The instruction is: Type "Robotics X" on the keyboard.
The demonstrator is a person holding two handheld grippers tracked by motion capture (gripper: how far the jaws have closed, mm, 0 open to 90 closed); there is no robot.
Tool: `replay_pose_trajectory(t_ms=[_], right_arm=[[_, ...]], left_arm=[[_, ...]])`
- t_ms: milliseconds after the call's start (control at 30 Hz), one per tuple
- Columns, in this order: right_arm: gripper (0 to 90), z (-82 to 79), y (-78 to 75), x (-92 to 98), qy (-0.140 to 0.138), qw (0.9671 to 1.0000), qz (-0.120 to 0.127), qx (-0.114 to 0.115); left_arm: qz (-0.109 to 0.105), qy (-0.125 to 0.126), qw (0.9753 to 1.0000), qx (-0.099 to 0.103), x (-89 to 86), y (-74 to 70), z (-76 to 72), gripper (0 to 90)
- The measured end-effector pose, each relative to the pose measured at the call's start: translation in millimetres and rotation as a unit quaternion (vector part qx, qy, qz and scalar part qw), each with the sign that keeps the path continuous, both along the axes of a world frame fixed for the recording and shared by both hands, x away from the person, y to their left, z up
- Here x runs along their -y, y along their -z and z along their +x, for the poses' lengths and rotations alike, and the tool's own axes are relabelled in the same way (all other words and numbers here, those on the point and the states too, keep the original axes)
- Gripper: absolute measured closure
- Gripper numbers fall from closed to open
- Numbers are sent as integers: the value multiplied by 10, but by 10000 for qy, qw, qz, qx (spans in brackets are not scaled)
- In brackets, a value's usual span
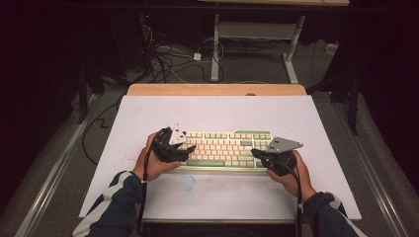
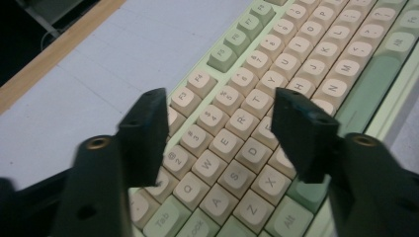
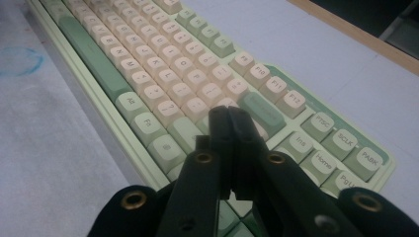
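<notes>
High view: left gripper (image 1: 189, 146) spread, right gripper (image 1: 255, 152) closed, at keyboard (image 1: 225, 148) ends.

Dim overall, with dark surroundings beyond the lit table (image 1: 306, 123). Soft focus and slight blur on near jaws; no glare.

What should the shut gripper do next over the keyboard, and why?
Probably ease the right gripper straight down a little to press a key. Its jaws are shut into one narrow tip hovering above the right end of the keyboard, while the left gripper is open over the letter keys.
</notes>
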State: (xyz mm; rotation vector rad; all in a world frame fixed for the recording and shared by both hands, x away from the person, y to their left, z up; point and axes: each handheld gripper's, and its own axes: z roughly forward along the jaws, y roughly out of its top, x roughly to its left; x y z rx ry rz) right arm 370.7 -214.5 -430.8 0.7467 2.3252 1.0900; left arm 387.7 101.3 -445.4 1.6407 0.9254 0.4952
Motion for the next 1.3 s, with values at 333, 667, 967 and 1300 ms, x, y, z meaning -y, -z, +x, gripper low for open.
replay_pose_trajectory(t_ms=[333,667,967,1300], right_arm=[[900,37,-34,-58,-2,10000,4,36],[900,124,-10,-156,-24,10000,-49,1],[900,178,-13,-301,-130,9999,-99,2],[900,260,11,-454,-173,9997,-141,-27]], left_arm=[[-230,-81,9995,211,-233,77,-286,209],[-215,-244,9995,11,-440,217,-438,204],[-171,-299,9994,-65,-539,269,-525,199],[-146,-306,9994,-122,-606,298,-577,189]])
